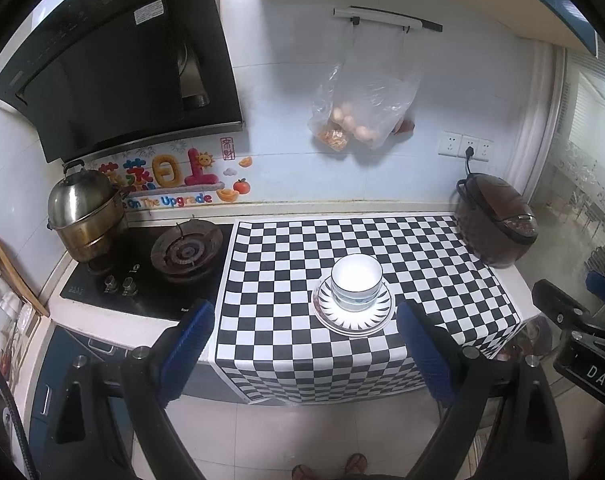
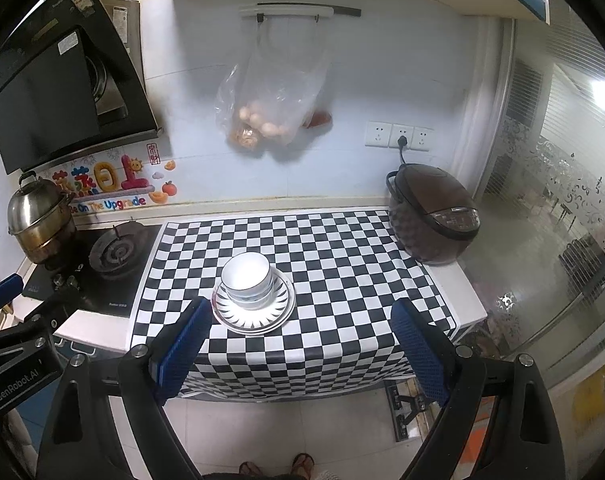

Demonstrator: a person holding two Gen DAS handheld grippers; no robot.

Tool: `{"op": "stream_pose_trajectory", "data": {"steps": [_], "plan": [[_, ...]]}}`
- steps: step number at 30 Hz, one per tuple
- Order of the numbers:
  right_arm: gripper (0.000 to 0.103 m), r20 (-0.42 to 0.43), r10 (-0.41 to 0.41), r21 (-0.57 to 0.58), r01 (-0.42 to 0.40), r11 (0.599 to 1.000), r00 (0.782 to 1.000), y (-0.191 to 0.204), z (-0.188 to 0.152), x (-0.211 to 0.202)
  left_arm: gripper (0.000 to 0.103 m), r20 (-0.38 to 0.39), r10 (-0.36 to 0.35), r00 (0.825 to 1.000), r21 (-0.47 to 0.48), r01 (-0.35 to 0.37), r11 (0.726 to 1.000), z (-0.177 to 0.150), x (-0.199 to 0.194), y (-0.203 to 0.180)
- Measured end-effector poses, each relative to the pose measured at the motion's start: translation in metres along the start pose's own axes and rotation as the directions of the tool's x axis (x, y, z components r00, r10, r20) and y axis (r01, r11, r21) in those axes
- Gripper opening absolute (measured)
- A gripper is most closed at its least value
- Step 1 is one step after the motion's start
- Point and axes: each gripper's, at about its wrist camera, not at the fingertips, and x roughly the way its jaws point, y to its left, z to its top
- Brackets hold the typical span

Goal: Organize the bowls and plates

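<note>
White bowls [image 1: 356, 282] [image 2: 247, 279] sit nested in a stack on stacked white plates with a dark rayed rim [image 1: 376, 316] [image 2: 280, 308], in the middle of a black-and-white checked cloth [image 1: 286, 256] [image 2: 334, 264]. My left gripper [image 1: 305, 320] is open and empty, held back from the counter's front edge, with the stack showing between its blue pads. My right gripper [image 2: 301, 320] is open and empty too, also short of the counter; the stack lies near its left pad [image 2: 186, 340]. Each gripper shows at the edge of the other's view.
A brown rice cooker [image 1: 496, 224] [image 2: 434, 216] stands at the cloth's far right corner. Left of the cloth lie a gas hob [image 1: 186, 248] [image 2: 116, 252] and a steel pot [image 1: 84, 210] [image 2: 38, 220]. A plastic bag of food [image 1: 362, 108] [image 2: 270, 108] hangs on the wall. Feet in sandals [image 2: 276, 466] stand below.
</note>
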Motion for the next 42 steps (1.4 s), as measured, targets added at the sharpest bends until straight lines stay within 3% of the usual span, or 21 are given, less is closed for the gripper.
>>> {"op": "stream_pose_trajectory", "data": {"steps": [42], "plan": [[0.093, -0.007, 0.004, -0.004, -0.004, 1.000, 1.000, -0.015, 0.002, 0.013, 0.093, 0.005, 0.008, 1.000, -0.005, -0.008, 1.000, -0.003, 0.001, 0.002]]}}
